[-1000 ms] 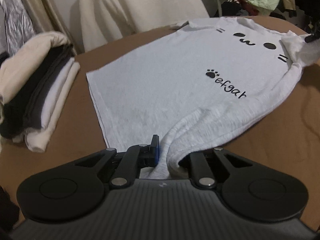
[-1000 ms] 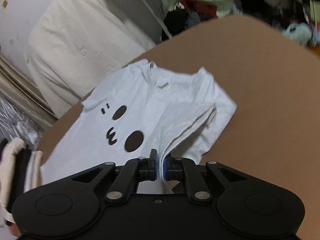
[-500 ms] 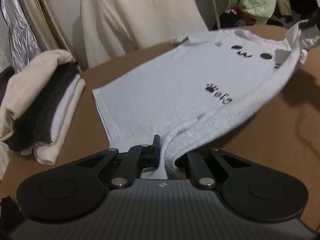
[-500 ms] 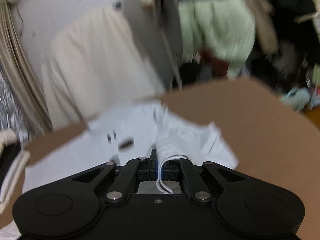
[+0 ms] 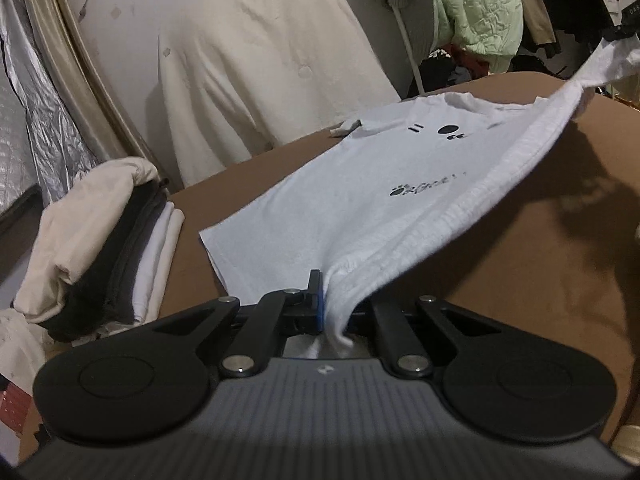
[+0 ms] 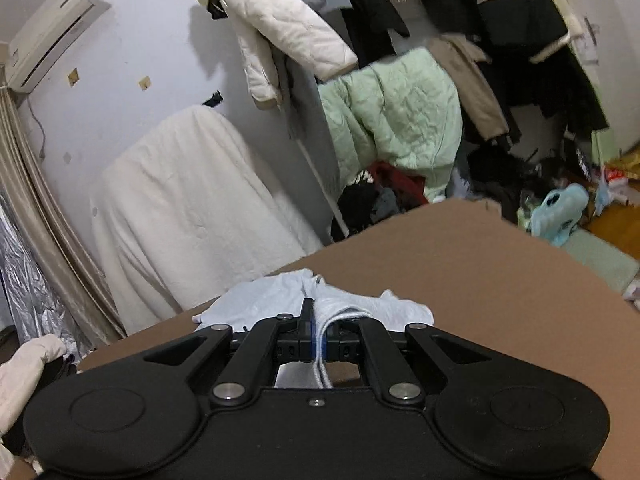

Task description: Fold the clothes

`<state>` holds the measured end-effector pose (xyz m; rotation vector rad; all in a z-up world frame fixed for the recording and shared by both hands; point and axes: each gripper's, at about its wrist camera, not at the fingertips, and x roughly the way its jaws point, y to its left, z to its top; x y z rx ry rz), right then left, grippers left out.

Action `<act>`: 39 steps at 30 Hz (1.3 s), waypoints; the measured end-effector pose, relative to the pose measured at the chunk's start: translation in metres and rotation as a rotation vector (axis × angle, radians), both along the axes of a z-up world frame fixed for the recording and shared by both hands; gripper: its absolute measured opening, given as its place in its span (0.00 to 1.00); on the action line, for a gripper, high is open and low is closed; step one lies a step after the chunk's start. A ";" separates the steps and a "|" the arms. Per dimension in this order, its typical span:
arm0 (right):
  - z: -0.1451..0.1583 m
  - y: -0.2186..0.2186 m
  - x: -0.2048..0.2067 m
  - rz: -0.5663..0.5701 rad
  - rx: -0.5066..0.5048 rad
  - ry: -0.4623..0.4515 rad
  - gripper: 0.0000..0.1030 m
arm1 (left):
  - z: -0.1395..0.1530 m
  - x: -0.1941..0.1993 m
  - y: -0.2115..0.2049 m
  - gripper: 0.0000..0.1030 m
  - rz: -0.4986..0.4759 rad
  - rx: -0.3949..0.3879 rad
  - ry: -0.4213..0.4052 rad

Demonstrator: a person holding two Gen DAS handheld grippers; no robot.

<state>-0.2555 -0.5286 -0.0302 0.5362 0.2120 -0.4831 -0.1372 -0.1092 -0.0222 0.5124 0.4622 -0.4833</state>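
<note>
Your left gripper [image 5: 326, 304] is clamped on the white T-shirt [image 5: 360, 184], whose right edge lifts off the brown table [image 5: 540, 240] at frame centre. Your right gripper [image 6: 318, 340] pinches its bunched fabric, low centre.

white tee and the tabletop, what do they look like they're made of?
White T-shirt: looks like soft knit cotton or a blend, matte, slightly fuzzy; it drapes and sags between the left gripper and right gripper, with a flat black print. Table: smooth matte brown surface, no visible grain, possibly laminate or board; can't tell which.
</note>
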 end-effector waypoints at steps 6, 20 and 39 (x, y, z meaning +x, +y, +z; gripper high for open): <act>0.010 0.004 -0.024 -0.022 -0.008 -0.042 0.04 | 0.012 -0.022 0.002 0.03 -0.012 -0.005 -0.080; 0.006 0.001 -0.055 -0.049 -0.006 -0.021 0.04 | 0.019 -0.068 -0.001 0.02 -0.126 -0.003 -0.011; 0.025 -0.024 -0.078 -0.049 -0.052 0.038 0.04 | 0.030 -0.049 0.011 0.02 -0.191 -0.002 0.130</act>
